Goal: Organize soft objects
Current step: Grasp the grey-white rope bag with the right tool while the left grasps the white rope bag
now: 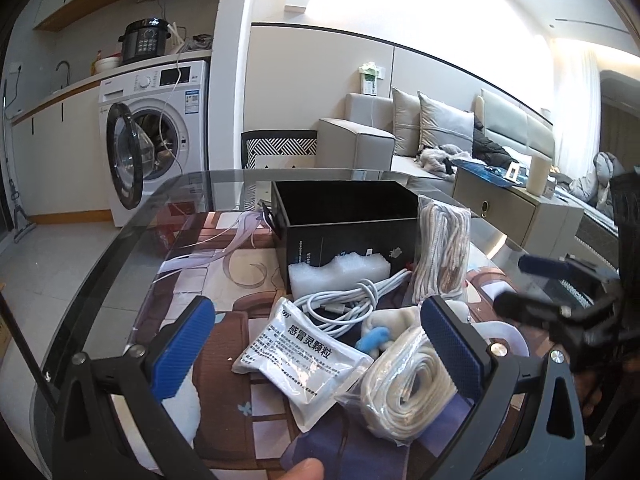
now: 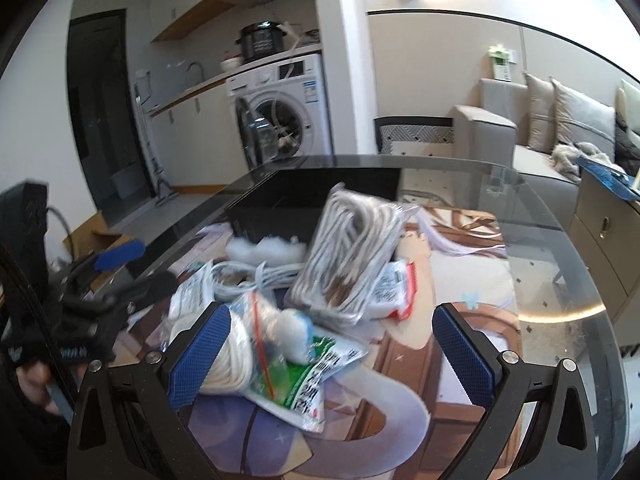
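A pile of soft items lies on the glass table in front of an open black box (image 1: 344, 216) (image 2: 312, 196). The pile holds a silver medicine sachet (image 1: 304, 360), a bagged white rope coil (image 1: 404, 384) (image 2: 232, 360), a white cable bundle (image 1: 352, 300) (image 2: 256, 276), a foam block (image 1: 340, 276) and a small blue-and-white plush (image 1: 376, 336). A second bagged rope (image 1: 442, 248) (image 2: 348, 256) leans against the box. My left gripper (image 1: 320, 344) hovers open over the sachet and coil. My right gripper (image 2: 332, 356) (image 1: 520, 284) is open above a green sachet (image 2: 316, 376). Neither holds anything.
The table (image 2: 552, 264) has a printed mat under its glass top. Red-and-white sachets (image 2: 396, 284) lie beside the leaning rope bag. Beyond the far edge are a patterned chair (image 1: 280, 148), a washing machine (image 1: 160, 132) with its door open, and a sofa (image 1: 400, 132).
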The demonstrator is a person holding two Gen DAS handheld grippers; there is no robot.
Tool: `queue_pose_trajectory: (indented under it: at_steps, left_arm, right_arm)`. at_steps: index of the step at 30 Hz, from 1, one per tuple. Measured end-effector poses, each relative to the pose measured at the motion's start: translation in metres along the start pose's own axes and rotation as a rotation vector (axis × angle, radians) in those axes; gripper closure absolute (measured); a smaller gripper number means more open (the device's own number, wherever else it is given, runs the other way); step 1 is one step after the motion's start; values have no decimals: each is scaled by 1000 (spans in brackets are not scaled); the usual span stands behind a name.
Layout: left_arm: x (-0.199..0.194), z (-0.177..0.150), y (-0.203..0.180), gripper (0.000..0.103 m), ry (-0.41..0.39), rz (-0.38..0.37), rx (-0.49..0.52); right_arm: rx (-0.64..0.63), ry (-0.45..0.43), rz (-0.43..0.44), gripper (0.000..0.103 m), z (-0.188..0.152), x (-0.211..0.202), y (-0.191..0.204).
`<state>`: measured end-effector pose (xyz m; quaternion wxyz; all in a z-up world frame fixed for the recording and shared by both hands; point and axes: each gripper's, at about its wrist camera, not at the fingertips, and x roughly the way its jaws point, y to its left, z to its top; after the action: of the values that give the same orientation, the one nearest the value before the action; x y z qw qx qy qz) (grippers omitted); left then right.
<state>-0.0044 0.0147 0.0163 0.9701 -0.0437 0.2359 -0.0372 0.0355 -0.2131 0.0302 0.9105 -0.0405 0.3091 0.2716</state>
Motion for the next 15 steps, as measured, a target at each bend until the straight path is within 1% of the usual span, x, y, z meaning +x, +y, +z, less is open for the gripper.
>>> queue_pose_trajectory:
  at_steps: [4, 9, 12, 15]
  left_arm:
    - [-1, 1, 0, 0, -4, 12, 11]
    - [2, 3, 12, 0, 12, 15, -33]
    - [3, 3, 14, 1, 21, 6, -31]
    - [2, 2, 13, 1, 16, 15, -20]
  right_arm:
    - [5, 14, -22, 0, 7, 6, -3]
    - [25, 26, -34, 0, 14, 17, -4]
    - [27, 42, -32, 5, 18, 27, -3]
    - [26, 64, -36, 9, 23, 39, 0]
